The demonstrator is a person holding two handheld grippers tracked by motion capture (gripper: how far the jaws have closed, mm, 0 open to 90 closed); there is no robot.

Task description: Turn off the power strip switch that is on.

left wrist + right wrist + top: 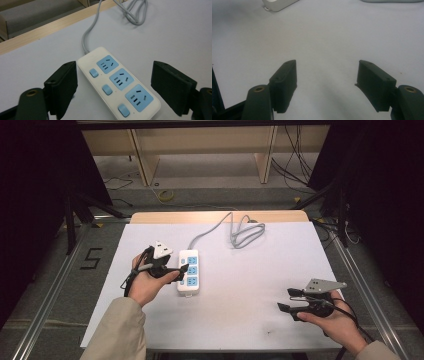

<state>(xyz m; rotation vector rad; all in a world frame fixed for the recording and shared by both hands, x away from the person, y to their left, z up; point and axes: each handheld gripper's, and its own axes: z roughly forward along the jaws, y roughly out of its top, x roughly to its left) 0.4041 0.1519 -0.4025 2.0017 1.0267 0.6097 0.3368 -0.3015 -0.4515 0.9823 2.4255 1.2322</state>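
A white power strip with three blue sockets and three blue switches lies flat on the white tabletop, left of centre. Its grey cable runs back to a loose coil near the far edge. My left gripper sits at the strip's left side, open. In the left gripper view the jaws of this gripper stand wide on either side of the strip without touching it. My right gripper hovers at the front right, open and holding nothing; a corner of the strip lies far ahead of it.
The table's wooden far edge borders the white sheet. Beyond it stand low wooden shelves, with loose cables on the floor. Dark frames flank the table on both sides. A "5" mark is on the floor at left.
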